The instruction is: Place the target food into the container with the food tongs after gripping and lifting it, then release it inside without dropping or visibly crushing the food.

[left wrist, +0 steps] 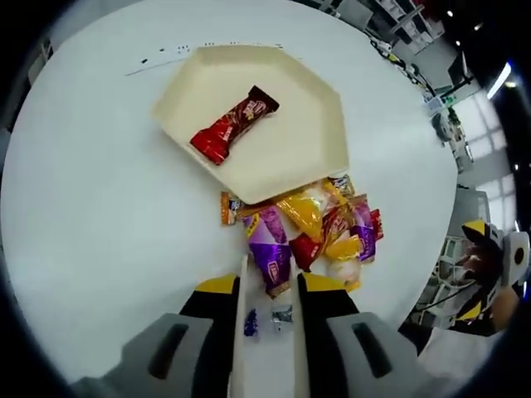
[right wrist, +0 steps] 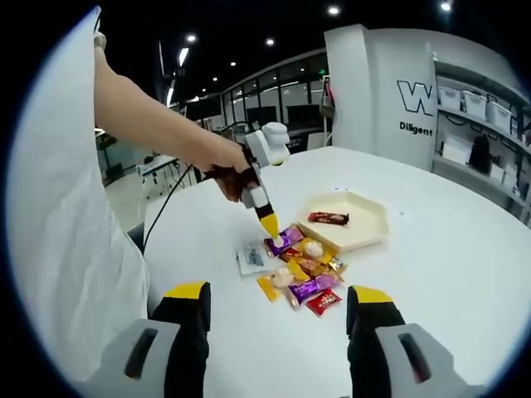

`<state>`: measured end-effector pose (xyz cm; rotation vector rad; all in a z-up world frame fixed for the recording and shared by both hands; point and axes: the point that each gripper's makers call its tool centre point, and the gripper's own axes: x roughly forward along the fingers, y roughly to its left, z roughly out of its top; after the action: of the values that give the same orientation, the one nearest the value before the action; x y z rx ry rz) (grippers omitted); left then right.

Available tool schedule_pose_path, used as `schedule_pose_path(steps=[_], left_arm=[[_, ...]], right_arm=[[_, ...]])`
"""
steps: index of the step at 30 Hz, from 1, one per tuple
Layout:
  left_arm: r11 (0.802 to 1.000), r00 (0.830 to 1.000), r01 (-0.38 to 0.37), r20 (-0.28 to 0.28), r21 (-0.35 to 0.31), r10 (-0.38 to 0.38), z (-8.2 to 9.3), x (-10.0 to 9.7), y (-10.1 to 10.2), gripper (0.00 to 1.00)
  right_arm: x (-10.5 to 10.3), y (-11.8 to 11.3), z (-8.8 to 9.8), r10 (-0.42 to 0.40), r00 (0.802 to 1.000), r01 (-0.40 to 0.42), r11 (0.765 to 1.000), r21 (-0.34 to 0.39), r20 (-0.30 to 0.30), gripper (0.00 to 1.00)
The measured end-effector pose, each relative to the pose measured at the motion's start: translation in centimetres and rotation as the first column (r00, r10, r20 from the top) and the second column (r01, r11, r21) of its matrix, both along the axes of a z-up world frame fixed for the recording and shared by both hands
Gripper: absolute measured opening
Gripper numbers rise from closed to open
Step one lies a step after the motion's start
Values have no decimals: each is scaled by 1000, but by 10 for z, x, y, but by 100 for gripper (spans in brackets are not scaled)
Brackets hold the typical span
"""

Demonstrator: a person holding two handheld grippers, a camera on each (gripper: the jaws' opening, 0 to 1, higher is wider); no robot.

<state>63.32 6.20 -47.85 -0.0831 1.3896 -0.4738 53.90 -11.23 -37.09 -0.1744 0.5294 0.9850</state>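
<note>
1. Closest to the lens in the left gripper view, the left gripper [left wrist: 270, 290] holds a pair of slim white food tongs [left wrist: 242, 332] between its yellow-tipped jaws, the tong arms running forward along the inner faces of the jaws.
2. Between the tong tips sits the end of a purple wrapped snack [left wrist: 271, 259]; the arms look drawn in around it, though I cannot tell for sure whether they pinch it or only bracket it.
3. That snack lies at the near edge of a heap of wrapped snacks [left wrist: 319, 228] on the white table [left wrist: 99, 215].
4. Just beyond the heap, touching it, is a cream hexagonal tray [left wrist: 328, 124] with a red-and-brown candy bar [left wrist: 234, 124] lying in it.
5. In the right gripper view, the right gripper [right wrist: 278, 319] hangs over the table with its jaws spread wide and nothing between them, well short of the snacks.
</note>
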Motion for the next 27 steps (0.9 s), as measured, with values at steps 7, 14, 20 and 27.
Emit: schedule_pose_path(steps=[7,14,20,27], left_arm=[[999,999,37,10,-3,-37,2,-3,-6,21],[997,996,81,30,5,-81,5,-5,-5,20],[995,994,103,42,-11,-102,18,-6,-1,20],[987,985,161,59,-10,-160,35,-4,2,19]], right_arm=[[-1,0,0,0,1000,0,1000,-2,0,63],[-2,-1,0,-1,1000,1,1000,-4,0,63],[-2,2,-1,5,1000,-5,1000,1,1,62],[-3,5,0,9,1000,-9,1000,7,2,62]])
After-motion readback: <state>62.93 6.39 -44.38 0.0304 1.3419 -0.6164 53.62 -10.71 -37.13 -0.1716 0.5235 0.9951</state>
